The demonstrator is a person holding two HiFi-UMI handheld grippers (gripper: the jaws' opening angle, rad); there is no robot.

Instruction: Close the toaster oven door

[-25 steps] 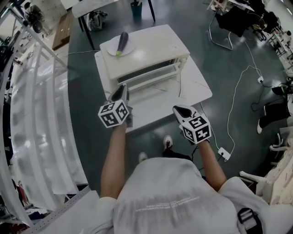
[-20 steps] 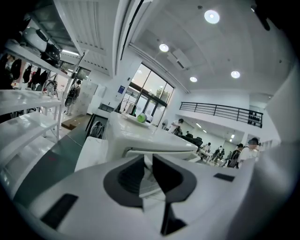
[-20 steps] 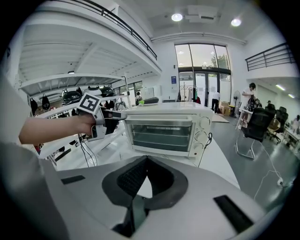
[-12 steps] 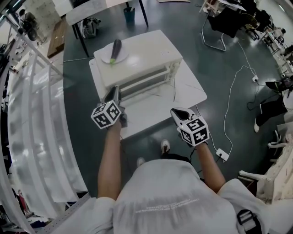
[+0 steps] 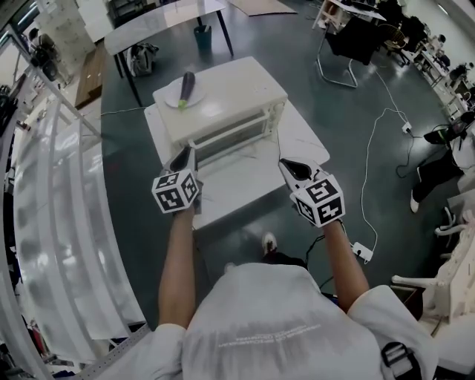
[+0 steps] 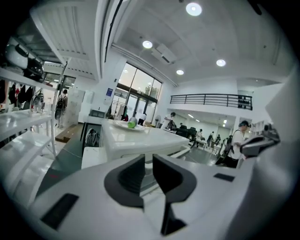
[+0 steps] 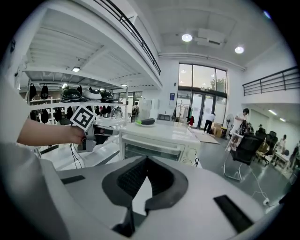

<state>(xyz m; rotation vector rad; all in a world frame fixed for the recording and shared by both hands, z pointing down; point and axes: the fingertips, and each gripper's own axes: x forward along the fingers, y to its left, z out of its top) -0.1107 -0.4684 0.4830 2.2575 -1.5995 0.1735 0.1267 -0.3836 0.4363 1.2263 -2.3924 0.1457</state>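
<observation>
Toaster oven [image 5: 223,104], eggplant [image 5: 186,87] atop (plated)

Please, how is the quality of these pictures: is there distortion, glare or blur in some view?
Head view: strong wide-angle bending, the white shelves curve and shine; the toaster oven is sharp. Left gripper view: black round border, ceiling lamps glare, the near left gripper is soft. Right gripper view: the windows are very bright.
</observation>
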